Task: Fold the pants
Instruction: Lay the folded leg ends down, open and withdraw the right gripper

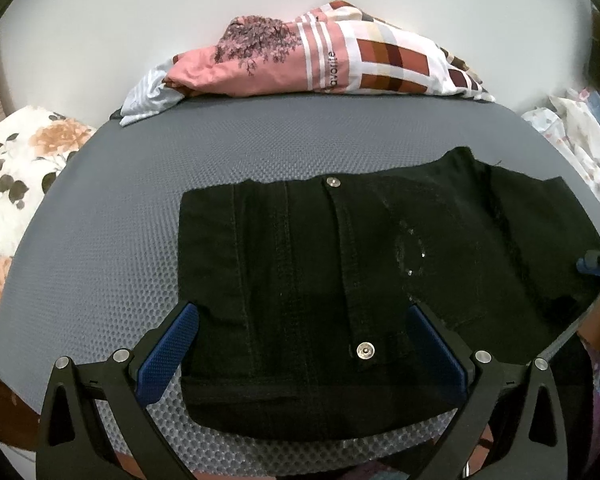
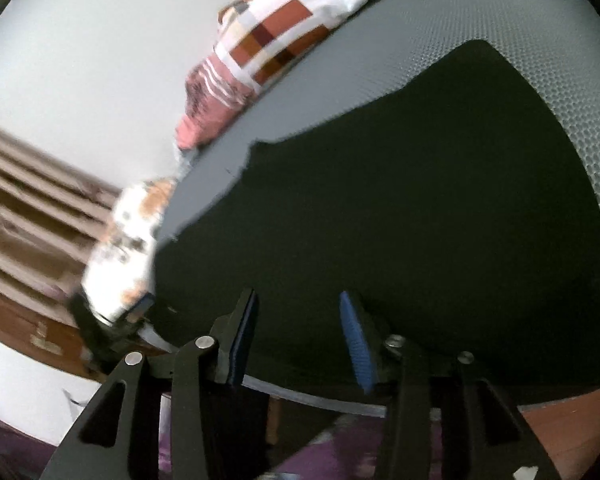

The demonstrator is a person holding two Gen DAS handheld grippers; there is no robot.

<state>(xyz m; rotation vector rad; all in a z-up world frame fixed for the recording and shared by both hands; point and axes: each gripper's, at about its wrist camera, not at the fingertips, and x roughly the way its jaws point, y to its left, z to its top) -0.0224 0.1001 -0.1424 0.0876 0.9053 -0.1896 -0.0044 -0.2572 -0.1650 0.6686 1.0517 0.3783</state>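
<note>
grey mat (image 1: 100, 240) | pants (image 1: 320, 260) (black) between left tongs (image 1: 302, 316) | both tongs (image 2: 298, 308) wide

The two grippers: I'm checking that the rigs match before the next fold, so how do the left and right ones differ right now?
The left gripper has its jaws spread wide over the black denim pants; the right gripper has its jaws narrower. The left one looks level across the grey textured mat; the right one's view is tilted and blurred. Both have black arms with blue pads, both are open, and neither grips cloth.
</note>
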